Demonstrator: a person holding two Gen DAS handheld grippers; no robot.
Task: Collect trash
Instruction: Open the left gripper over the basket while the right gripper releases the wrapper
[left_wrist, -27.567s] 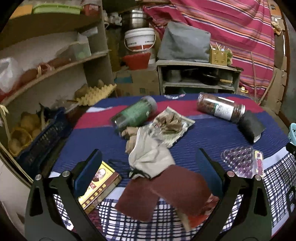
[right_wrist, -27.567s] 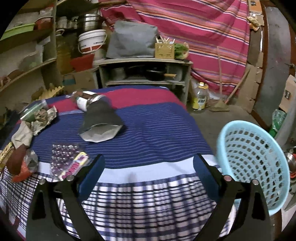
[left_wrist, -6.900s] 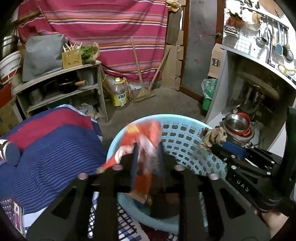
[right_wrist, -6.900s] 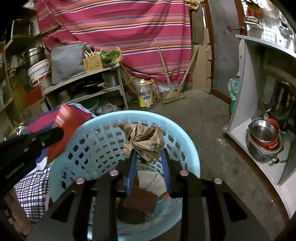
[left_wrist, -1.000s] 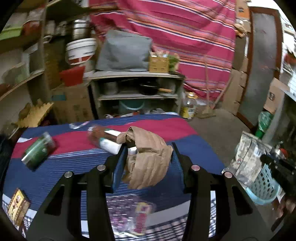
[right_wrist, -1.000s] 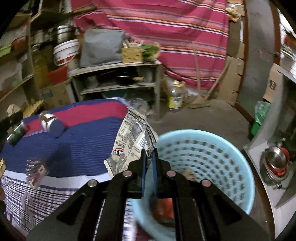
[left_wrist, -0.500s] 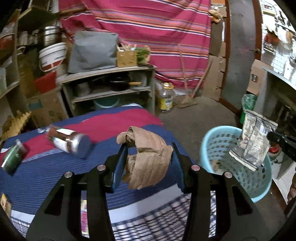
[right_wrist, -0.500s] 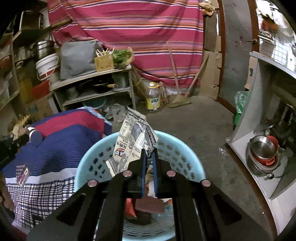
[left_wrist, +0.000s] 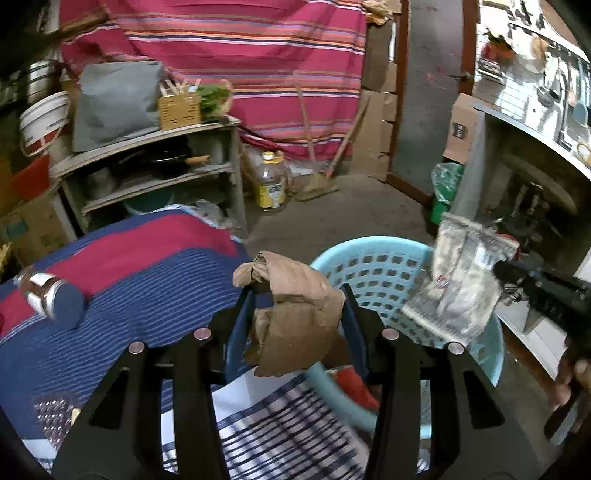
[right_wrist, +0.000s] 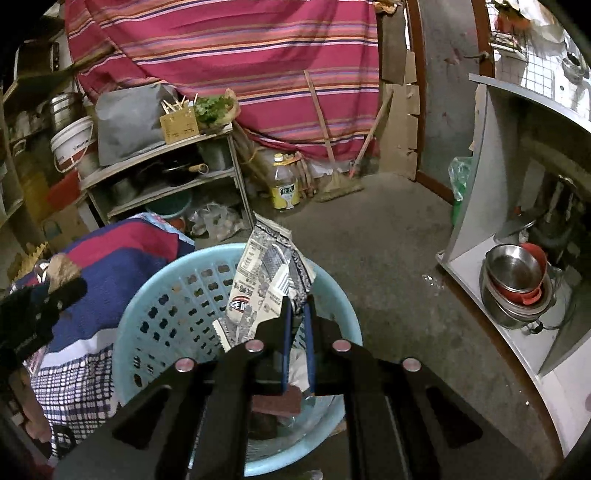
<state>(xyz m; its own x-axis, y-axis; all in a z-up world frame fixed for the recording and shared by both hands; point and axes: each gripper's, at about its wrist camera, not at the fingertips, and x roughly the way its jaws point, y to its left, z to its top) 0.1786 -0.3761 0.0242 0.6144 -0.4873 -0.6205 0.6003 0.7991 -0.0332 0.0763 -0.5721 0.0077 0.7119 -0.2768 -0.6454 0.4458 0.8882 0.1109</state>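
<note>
Jar (left_wrist: 55, 301): lying on its side on the striped cloth (left_wrist: 129, 280), far left.
Left gripper (left_wrist: 297, 306): clamped on crumpled brown paper (left_wrist: 295, 314), at the table edge just beside the basket.
Basket (right_wrist: 166, 295): light blue, on the floor by the table, scraps inside.
Right gripper (right_wrist: 297, 314): fingers pinched together on a printed packet (right_wrist: 264, 284), held above the basket.

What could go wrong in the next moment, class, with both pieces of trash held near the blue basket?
1. The crumpled brown paper in the left gripper hangs over the basket's near rim, not clearly inside; released now, it may fall on the table.
2. The printed packet in the right gripper stands tall above the basket; it could tip over the rim.
</note>
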